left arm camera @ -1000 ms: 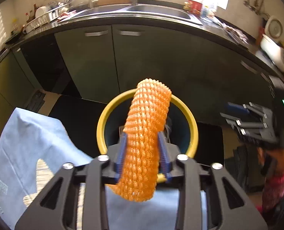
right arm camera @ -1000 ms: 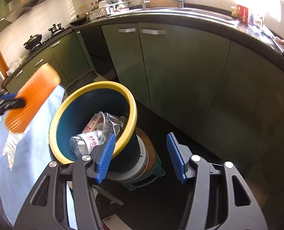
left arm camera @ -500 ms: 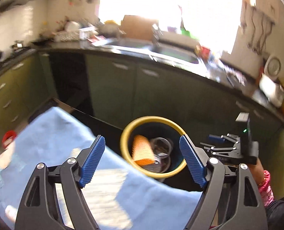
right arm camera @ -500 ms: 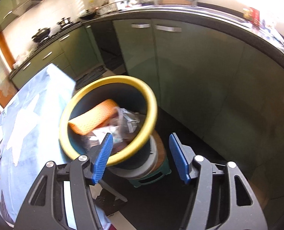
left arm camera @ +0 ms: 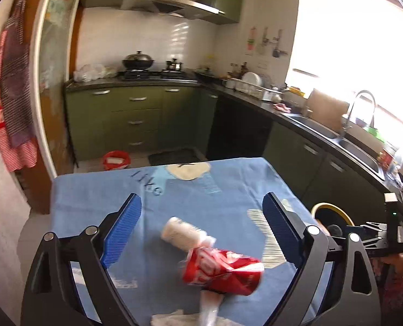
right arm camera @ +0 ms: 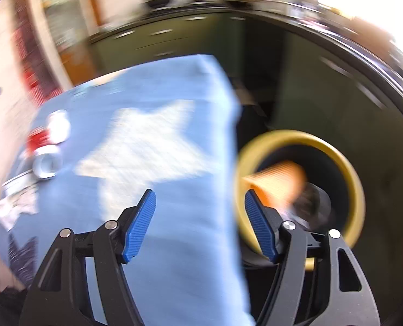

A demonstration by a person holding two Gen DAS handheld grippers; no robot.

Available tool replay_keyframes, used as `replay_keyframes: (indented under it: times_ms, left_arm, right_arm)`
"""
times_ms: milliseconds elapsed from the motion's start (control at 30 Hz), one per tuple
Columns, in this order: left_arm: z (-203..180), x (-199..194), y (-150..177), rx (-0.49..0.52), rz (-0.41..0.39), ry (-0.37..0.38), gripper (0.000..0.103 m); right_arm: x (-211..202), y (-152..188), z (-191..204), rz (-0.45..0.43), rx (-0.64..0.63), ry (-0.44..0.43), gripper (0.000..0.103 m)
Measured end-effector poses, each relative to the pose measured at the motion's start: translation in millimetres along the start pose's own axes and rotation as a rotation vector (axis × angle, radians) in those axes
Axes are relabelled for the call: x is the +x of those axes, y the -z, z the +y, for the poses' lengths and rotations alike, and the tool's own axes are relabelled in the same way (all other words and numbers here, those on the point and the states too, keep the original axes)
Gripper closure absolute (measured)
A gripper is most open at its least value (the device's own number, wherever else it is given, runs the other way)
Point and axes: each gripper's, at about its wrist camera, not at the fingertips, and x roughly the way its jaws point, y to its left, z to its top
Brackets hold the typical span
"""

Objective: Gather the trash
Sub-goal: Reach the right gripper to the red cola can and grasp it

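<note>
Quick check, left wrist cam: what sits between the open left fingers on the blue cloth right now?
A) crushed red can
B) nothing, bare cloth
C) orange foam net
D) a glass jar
A: the left gripper is open over the blue tablecloth with a crushed red can lying on it between the fingers; the orange foam net is already in the yellow-rimmed bin.

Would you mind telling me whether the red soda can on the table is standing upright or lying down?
Lying down. The red soda can rests on its side on the blue tablecloth, dented, between the open fingers of the left gripper.
</note>
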Motion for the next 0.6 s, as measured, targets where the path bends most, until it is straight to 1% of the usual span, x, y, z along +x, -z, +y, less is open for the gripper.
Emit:
replay_keyframes:
  times_ms: [67,167,200,300,400,500,600]
  left_arm:
    - [24.5,1.4,12.2,-0.044,-0.003,-0.058,0.013]
    - [58.8,7.2,33.4,-0.1,0.007,-0.103,0.013]
    - [68.4,10.3,40.6,-0.119,0.013,-0.116,0.013]
    - [90.2,17.0,61.1,-0.16,0.023,-0.136,0.013]
    - [105.2,27.4,74.0,-0.193,0.033,-0.149,0.013]
    - [110.9,32.6,81.5,-0.207,0.047,-0.158,0.013]
    - [111.8,34.9,84.9,-0.203,0.055,-0.149,0.013]
  right_arm:
    - [7.4,-14.3,33.0,0.013,-0.076,-0.072,0.038]
    - [16.1,-39.8,82.4,0.032,-0.198,-0.176,0.036]
    - [19.4,-47.5,96.6,0.041,-0.234,-0.204,0.034]
    - [29.6,-64.5,133.3,0.071,-0.329,-0.252,0.033]
    - [44.3,-74.5,164.1,0.112,-0.41,-0.271,0.031]
    - [69.0,-83.8,183.3,0.177,-0.464,-0.287,0.03]
    - [91.3,-90.2,195.8,0.243,-0.496,-0.301,0.028]
